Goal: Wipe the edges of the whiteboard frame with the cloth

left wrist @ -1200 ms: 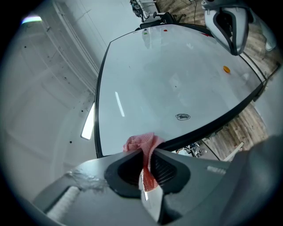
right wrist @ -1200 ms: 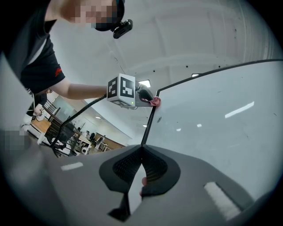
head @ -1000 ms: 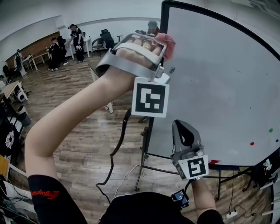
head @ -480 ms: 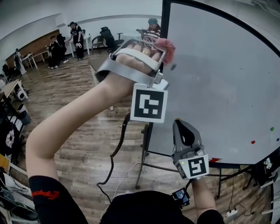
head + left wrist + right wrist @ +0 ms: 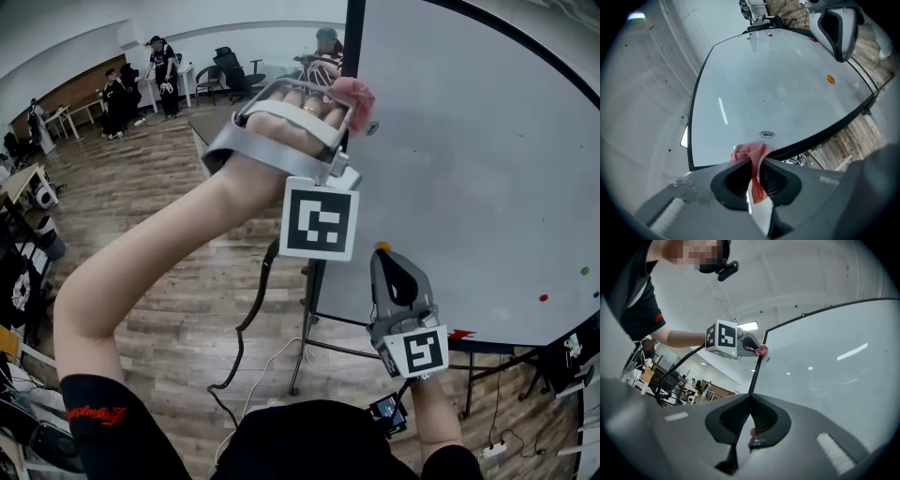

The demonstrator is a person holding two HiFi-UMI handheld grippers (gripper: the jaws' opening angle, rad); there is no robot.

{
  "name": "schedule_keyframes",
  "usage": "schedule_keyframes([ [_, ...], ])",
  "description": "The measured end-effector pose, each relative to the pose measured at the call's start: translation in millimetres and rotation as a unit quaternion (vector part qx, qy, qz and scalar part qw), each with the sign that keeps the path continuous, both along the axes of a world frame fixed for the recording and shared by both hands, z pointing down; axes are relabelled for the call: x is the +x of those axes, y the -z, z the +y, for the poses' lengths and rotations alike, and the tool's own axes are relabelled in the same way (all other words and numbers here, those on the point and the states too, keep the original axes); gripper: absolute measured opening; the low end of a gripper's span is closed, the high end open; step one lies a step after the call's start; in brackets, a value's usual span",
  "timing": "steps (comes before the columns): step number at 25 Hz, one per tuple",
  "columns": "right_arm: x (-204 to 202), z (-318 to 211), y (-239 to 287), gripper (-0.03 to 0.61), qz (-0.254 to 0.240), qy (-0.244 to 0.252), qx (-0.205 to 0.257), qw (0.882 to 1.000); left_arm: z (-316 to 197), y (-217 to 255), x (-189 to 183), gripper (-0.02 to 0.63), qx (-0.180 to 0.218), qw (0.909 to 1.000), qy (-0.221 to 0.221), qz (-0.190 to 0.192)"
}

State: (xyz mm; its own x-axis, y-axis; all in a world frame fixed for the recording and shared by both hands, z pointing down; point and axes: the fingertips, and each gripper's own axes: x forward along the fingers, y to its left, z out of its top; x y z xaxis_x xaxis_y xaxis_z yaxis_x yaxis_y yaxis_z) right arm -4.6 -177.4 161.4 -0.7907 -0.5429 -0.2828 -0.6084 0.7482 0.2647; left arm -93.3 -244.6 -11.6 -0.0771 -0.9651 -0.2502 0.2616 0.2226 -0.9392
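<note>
Two grippers are shown at a whiteboard [image 5: 469, 169]. The pink cloth [image 5: 354, 92] is clamped in the left gripper [image 5: 343, 97] and set against the black frame [image 5: 328, 225] high on the board's left edge. The right gripper [image 5: 384, 255] is held lower, jaws together, empty. The edge-wiping step appears to be in hand; the cloth should next be drawn along the frame under steady pressure.

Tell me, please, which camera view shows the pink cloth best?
The left gripper view: the cloth sits large, pinched between shut jaws at the black frame. The head view shows a bunch beside the frame; the right gripper view shows only a small distant speck.
</note>
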Motion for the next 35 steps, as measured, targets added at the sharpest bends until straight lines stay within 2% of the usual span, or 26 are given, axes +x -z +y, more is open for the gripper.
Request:
schedule_keyframes([
  [23, -1, 0, -27, 0.002, 0.016, -0.014, -0.032, 0.999, 2, -46, 1, 0.04, -0.023, 0.9997, -0.002, 0.005],
  [31, -4, 4, -30, 0.002, 0.01, -0.004, -0.024, 1.0, 3, -59, 1, 0.04, -0.034, 0.9993, -0.007, 0.014],
  [35, 0, 0, -35, 0.002, 0.004, -0.013, -0.039, 0.999, 2, -70, 2, 0.04, -0.036, 0.9992, -0.007, 0.018],
])
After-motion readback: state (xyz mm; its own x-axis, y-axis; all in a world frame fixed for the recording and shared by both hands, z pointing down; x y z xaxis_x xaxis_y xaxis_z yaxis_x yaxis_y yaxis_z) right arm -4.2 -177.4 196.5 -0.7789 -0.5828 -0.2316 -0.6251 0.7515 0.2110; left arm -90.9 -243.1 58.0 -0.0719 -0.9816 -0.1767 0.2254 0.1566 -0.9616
